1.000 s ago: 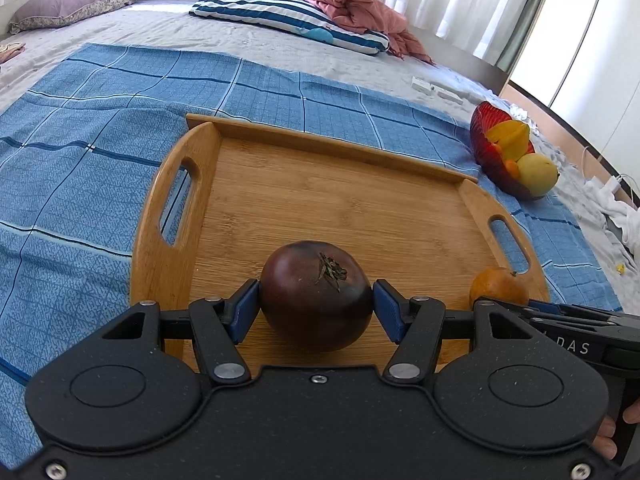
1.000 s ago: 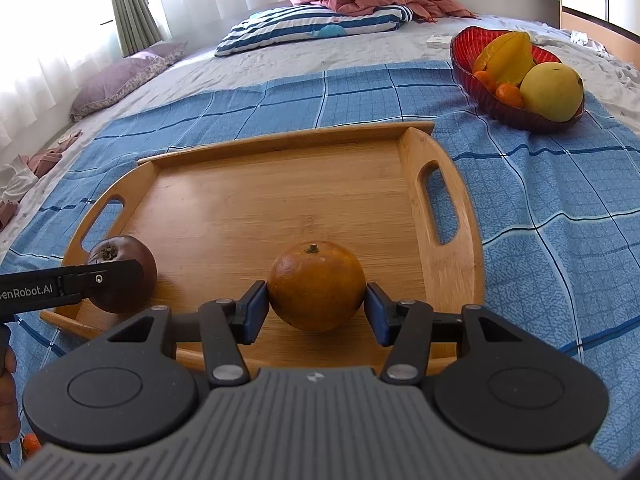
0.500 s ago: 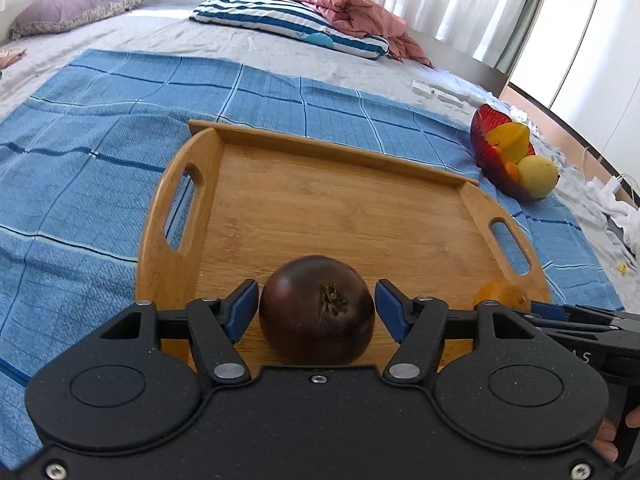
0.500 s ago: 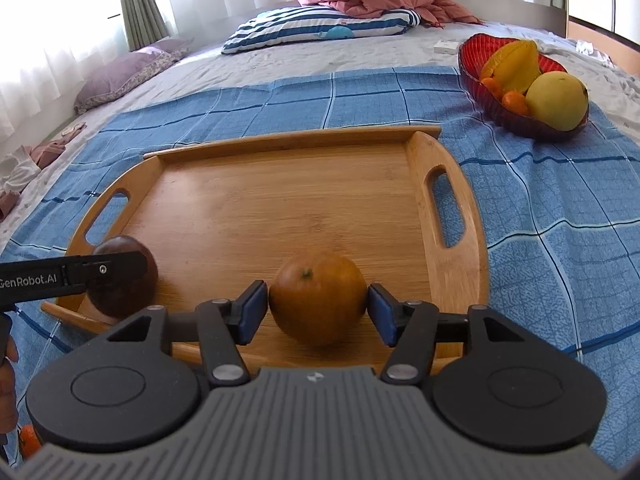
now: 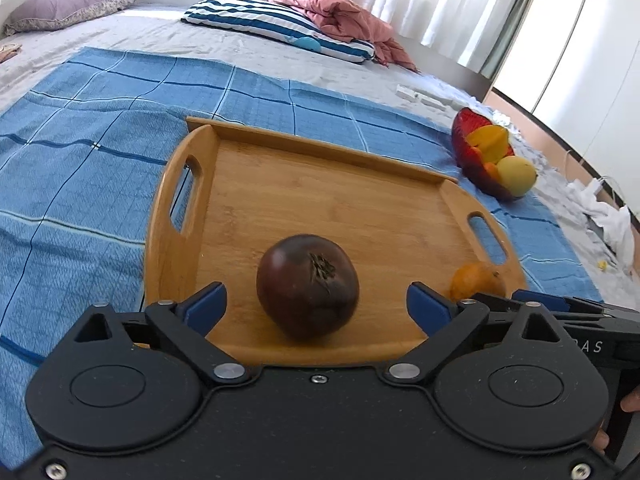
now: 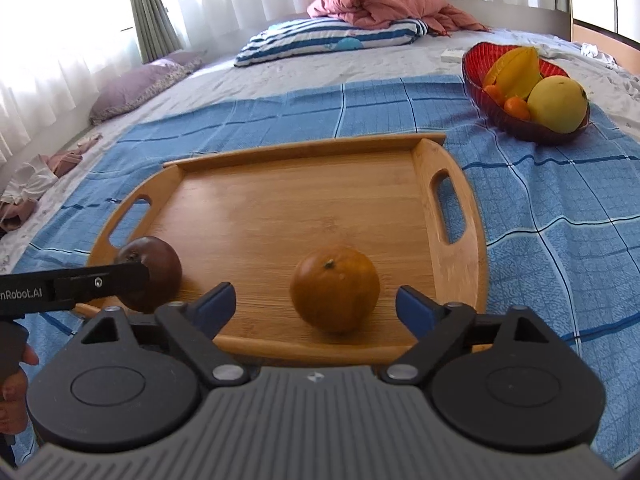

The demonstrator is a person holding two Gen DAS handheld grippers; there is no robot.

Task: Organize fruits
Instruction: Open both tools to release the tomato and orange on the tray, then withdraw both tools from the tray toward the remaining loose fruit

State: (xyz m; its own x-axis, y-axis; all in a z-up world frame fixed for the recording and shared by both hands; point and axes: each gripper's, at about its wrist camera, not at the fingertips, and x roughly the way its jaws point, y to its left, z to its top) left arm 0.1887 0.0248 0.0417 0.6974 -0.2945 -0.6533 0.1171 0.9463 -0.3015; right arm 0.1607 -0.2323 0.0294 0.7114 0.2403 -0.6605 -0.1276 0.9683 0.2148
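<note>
A dark purple-brown fruit (image 5: 307, 286) rests on the wooden tray (image 5: 340, 200) near its front left; it also shows in the right wrist view (image 6: 154, 270). My left gripper (image 5: 316, 306) is open, its blue pads apart on either side of the fruit. An orange (image 6: 335, 288) rests on the tray (image 6: 304, 208) near its front right, and shows in the left wrist view (image 5: 476, 280). My right gripper (image 6: 316, 306) is open around the orange without touching it.
A red bowl (image 6: 476, 68) with a starfruit, small oranges and a yellow-green fruit (image 6: 558, 104) stands on the blue checked cloth (image 6: 560, 208) at the far right; it also shows in the left wrist view (image 5: 464, 140). Pillows and a pink blanket lie further back.
Both grippers have opened and let go of their fruits, which now rest on the tray. Both grippers have drawn back slightly.
</note>
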